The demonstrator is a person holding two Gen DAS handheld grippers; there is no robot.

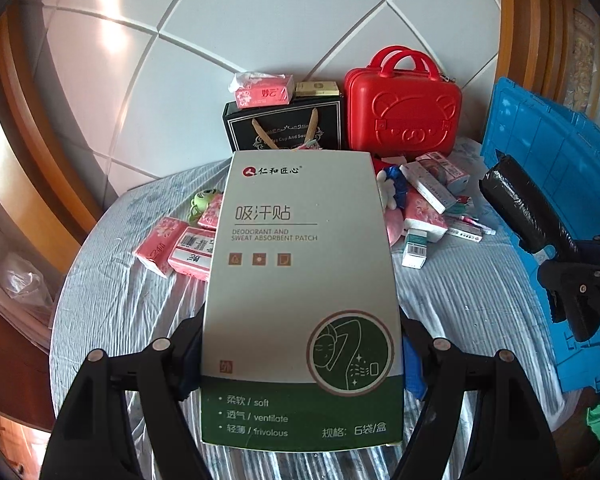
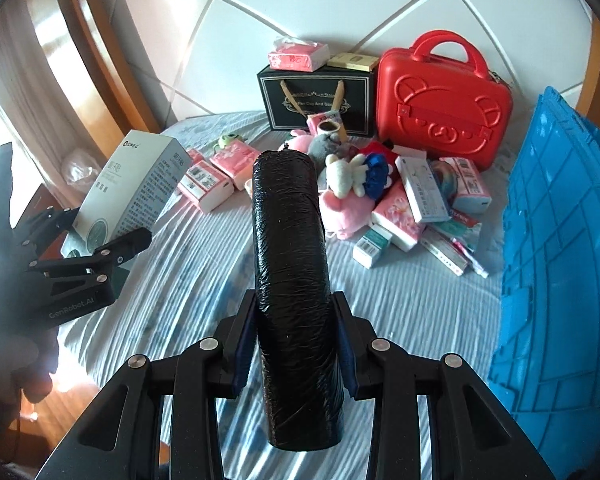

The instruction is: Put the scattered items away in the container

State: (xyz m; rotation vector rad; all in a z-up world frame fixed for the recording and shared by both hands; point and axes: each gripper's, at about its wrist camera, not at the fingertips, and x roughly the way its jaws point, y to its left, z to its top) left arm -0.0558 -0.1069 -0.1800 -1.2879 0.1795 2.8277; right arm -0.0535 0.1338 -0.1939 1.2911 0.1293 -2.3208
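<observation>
My left gripper (image 1: 300, 360) is shut on a white and green sweat-patch box (image 1: 300, 280), held above the bed; it also shows in the right wrist view (image 2: 128, 196). My right gripper (image 2: 296, 340) is shut on a black plastic roll (image 2: 290, 256), which also shows in the left wrist view (image 1: 520, 204). The blue crate (image 2: 560, 260) stands at the right edge of the bed. Scattered items lie ahead: pink tissue packs (image 2: 208, 184), plush toys (image 2: 348, 184), small boxes (image 2: 424, 188).
A red case (image 2: 444, 100) and a black gift bag (image 2: 316, 96) stand at the back by the wall, with a tissue pack (image 2: 296, 56) on top. The striped bedsheet (image 2: 204, 272) covers the bed. Wooden frame at left.
</observation>
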